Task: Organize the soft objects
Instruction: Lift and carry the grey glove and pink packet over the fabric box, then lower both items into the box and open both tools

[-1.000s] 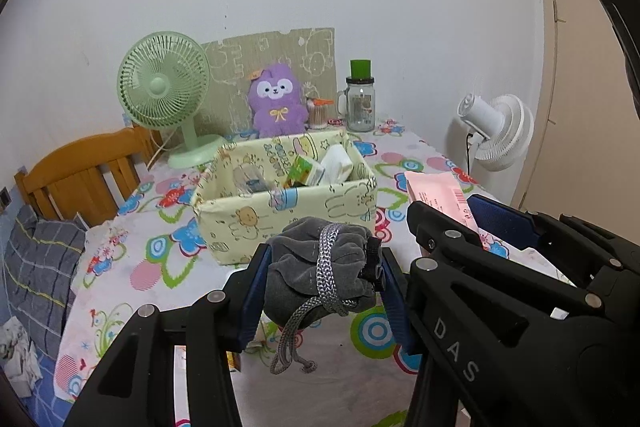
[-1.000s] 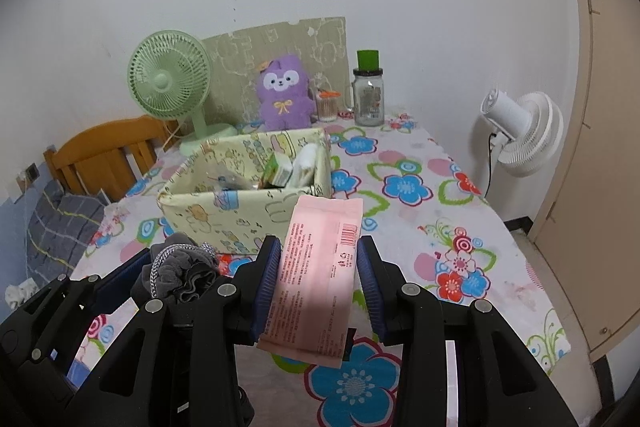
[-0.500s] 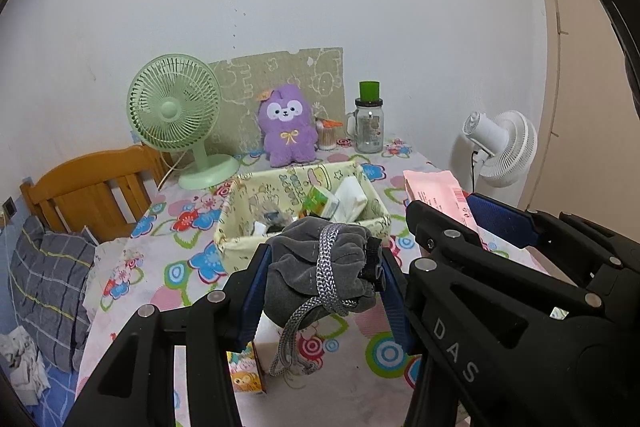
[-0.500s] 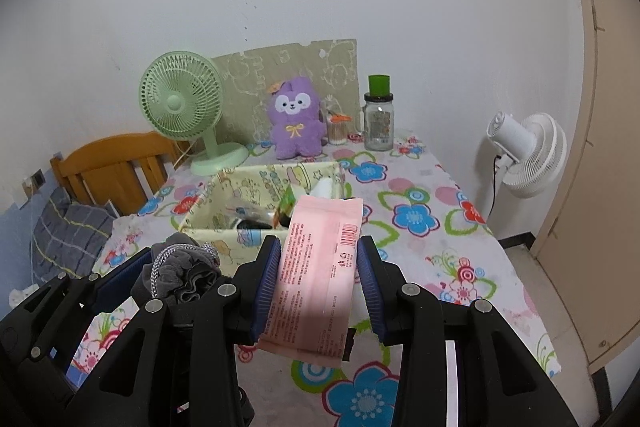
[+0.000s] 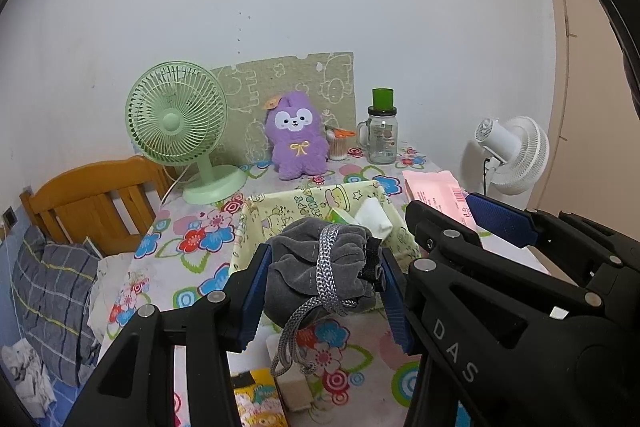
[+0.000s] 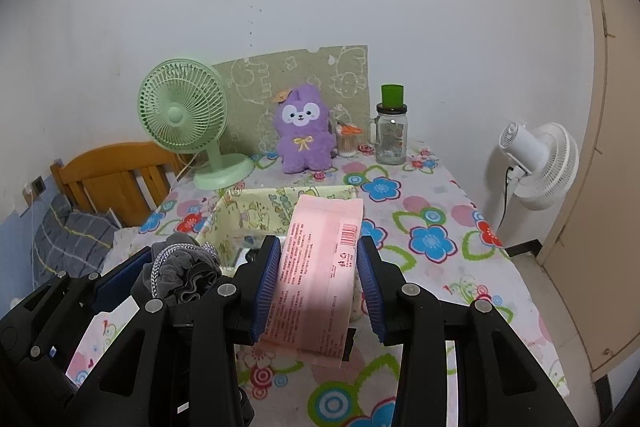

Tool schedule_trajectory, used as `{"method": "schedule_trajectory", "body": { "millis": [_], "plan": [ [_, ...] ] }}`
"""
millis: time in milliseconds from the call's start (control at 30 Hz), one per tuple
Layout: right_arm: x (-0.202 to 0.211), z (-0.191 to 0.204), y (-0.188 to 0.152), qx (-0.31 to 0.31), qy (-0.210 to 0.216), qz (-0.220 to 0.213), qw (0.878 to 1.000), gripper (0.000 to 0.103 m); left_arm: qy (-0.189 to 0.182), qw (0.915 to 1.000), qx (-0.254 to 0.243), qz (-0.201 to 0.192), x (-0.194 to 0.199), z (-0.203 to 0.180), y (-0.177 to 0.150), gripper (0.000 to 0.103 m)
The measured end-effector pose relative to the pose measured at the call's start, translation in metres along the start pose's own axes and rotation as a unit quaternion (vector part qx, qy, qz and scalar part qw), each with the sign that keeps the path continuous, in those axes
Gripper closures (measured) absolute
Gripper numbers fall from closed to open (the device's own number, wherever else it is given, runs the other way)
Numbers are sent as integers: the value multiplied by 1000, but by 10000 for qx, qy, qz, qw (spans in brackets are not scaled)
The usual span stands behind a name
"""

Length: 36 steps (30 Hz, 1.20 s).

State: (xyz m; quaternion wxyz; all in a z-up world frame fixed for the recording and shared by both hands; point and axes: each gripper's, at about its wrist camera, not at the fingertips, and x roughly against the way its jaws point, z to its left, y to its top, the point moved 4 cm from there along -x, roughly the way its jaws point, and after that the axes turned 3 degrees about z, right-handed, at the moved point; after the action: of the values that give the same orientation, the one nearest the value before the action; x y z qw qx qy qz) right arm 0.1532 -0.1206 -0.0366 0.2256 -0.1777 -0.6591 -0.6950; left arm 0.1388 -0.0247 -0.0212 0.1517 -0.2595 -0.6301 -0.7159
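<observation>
Left hand-held gripper (image 5: 323,277) clamps grey drawstring pouch (image 5: 320,267); right hand-held gripper (image 6: 318,281) pinches pink tissue pack (image 6: 316,275), both held above the table (image 6: 436,235) w/ floral cloth. Yellow fabric bin (image 5: 276,223) sits just behind/below, btwn grippers & purple plush (image 6: 305,135). Green fan (image 6: 184,115), glass jar (image 6: 391,141) along back by white wall. White fan (image 6: 538,163) off right edge; wooden bed frame (image 5: 92,195) left.

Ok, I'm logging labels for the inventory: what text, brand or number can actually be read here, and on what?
"DAS": white letters on the right claw arm.
Pink packet: red print and barcode, too small to read.
Yellow fabric box: green cartoon lettering, not legible.
Glass jar: label blurred.
</observation>
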Motion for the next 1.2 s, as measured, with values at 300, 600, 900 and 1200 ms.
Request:
{"method": "schedule_trajectory", "body": {
  "millis": [300, 600, 900, 1200],
  "plan": [
    [-30, 2, 18, -6, 11, 24, 10000, 60, 9, 10000, -2, 29, -28, 9, 15, 50],
    [-64, 5, 33, -80, 59, 86, 9999, 60, 47, 9999, 6, 102, -59, 20, 28, 50],
    [-101, 7, 42, -139, 83, 213, 9996, 60, -83, 9996, 8, 257, -95, 28, 36, 50],
    [-136, 4, 41, -158, 114, 428, 9989, 60, -129, 9988, 143, 446, -133, 36, 36, 49]
  ]
}}
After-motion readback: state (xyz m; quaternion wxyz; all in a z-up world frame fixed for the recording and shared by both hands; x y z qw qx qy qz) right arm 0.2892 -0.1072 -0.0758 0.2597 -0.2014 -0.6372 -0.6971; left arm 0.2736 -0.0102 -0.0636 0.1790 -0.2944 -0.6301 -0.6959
